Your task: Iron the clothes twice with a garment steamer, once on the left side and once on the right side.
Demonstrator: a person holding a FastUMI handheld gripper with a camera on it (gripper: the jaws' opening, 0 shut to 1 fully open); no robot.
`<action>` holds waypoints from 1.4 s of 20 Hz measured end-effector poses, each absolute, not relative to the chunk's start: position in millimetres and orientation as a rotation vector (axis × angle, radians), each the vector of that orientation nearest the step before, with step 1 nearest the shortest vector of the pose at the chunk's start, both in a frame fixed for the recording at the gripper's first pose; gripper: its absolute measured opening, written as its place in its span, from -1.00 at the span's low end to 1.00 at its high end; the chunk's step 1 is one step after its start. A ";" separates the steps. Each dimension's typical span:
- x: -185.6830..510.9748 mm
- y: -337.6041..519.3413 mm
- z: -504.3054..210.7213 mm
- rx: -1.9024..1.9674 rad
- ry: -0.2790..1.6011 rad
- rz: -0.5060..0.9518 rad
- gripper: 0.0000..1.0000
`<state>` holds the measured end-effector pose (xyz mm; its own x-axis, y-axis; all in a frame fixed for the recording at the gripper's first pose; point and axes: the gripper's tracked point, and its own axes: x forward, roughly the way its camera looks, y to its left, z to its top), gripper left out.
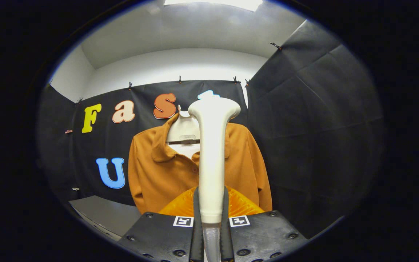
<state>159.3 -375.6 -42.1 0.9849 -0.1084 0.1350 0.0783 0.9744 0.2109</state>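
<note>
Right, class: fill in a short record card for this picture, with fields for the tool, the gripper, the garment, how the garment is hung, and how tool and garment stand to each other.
tool: white garment steamer, upright, head at the top
gripper: gripper, both fingers pressed on the steamer's handle
garment: orange collared shirt, front facing the camera
hanging: on a hanger against the black cloth wall
relation: steamer stands in front of the shirt's middle; whether they touch cannot be told

Steamer (212,153) before shirt (158,171), seemingly apart
</note>
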 end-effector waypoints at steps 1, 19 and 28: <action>163.7 -379.5 -53.3 0.211 -0.133 -0.093 -0.58; 173.5 -368.5 -233.2 0.221 0.135 -0.023 -0.58; 149.3 -359.5 -312.2 0.235 0.296 -0.048 -0.58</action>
<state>149.3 -359.5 -312.2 0.9555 -0.0125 -0.2946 0.0812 0.9716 0.2221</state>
